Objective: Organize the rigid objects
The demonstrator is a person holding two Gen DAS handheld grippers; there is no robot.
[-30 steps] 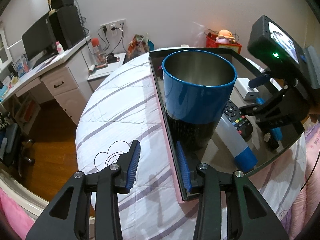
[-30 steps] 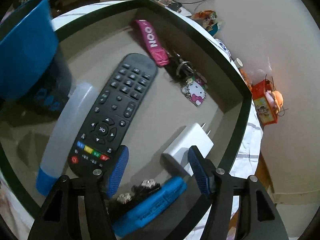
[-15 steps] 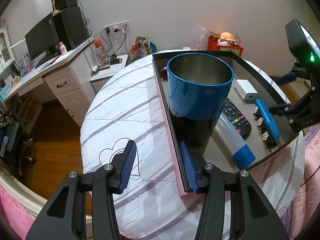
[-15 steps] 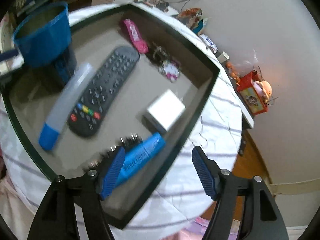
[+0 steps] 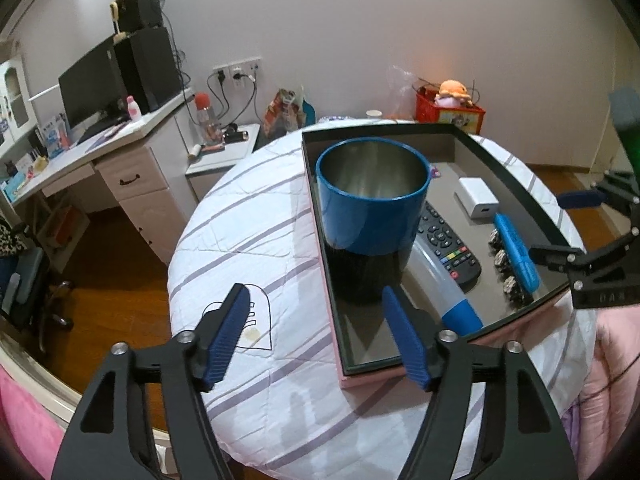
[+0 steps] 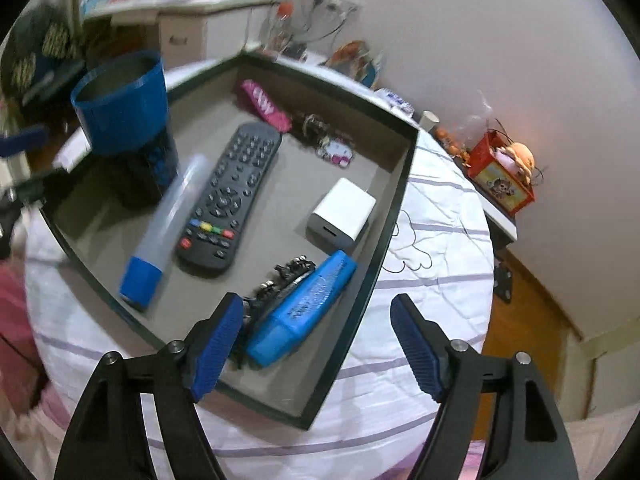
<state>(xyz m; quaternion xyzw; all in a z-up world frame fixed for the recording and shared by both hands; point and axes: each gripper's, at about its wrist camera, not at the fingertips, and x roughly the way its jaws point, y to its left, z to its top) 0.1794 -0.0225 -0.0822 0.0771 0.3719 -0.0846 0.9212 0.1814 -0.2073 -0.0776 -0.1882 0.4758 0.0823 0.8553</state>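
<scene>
A shallow dark box (image 5: pixel 516 188) (image 6: pixel 394 216) lies on a round white striped table. In it stand a blue steel cup (image 5: pixel 372 204) (image 6: pixel 124 104), a black remote (image 5: pixel 448 246) (image 6: pixel 230 196), a clear tube with a blue cap (image 5: pixel 448 292) (image 6: pixel 164 228), a white charger (image 5: pixel 478 198) (image 6: pixel 342 214), a blue hair clip (image 5: pixel 516 256) (image 6: pixel 304 304) and a pink keychain strap (image 6: pixel 266 106). My left gripper (image 5: pixel 316 338) is open and empty, above the box's near left corner. My right gripper (image 6: pixel 316 350) is open and empty, above the box's near edge by the hair clip.
The round table (image 5: pixel 248 236) has a white striped cover. A desk with a monitor (image 5: pixel 92 80) and drawers stands to the left. A red toy box (image 5: pixel 448 110) (image 6: pixel 500 176) sits beyond the table. Wood floor surrounds the table.
Both grippers have pulled back and away from the box. The right gripper has withdrawn from over the remote and charger to outside the box's edge. The objects have stayed in place.
</scene>
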